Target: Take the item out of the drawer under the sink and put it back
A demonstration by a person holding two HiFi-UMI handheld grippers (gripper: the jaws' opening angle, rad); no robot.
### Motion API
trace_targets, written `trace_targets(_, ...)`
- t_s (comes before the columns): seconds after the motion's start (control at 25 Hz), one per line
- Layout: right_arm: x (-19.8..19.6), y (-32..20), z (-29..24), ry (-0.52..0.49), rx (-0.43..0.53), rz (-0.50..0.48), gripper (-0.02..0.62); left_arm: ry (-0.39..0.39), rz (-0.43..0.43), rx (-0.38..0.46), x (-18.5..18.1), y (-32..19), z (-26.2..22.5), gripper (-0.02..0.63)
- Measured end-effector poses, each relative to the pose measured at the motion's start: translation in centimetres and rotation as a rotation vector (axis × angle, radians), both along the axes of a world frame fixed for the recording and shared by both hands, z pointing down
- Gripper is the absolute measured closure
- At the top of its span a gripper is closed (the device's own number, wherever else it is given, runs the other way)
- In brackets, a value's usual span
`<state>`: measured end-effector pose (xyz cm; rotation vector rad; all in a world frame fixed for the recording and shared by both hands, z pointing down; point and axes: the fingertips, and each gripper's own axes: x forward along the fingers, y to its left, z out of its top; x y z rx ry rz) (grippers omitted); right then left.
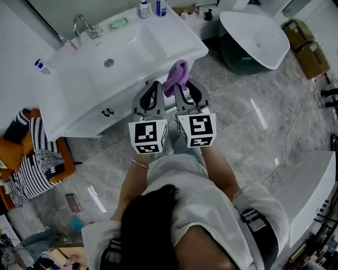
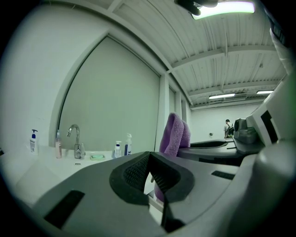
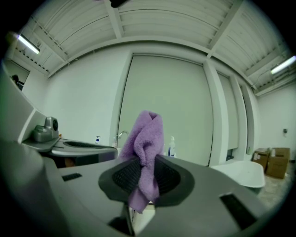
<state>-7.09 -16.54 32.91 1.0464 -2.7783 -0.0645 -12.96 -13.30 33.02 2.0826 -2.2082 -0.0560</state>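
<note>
Now pinches a cloth [image 3: 147, 139] in the right gripper [image 3: 143, 178], jaws clamped on its middle, top standing upright, tail hanging below. Holds it raised just in front of the sink's [image 1: 79, 79] front edge. Carries the left gripper [image 2: 150, 173] just beside, jaws together on nothing. Faces faucet [image 1: 84, 25] and bottles [image 1: 152, 7] across the basin.

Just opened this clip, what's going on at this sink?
A person stands at the white sink vanity with a gripper in each hand. The right gripper has its tongs clamped on a purple cloth, held up near the vanity's front edge. The left gripper is right beside it, tongs together with nothing between them. I cannot tell from these views whether the drawer is open.
</note>
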Motion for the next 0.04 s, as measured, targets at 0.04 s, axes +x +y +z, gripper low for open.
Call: trace_targets(0.04, 0.11, 0.02, 0.00, 0.000, 0.001, 0.002, 0.506, -0.001, 0.000, -0.001, 0.10, 0.04, 0.02, 0.603)
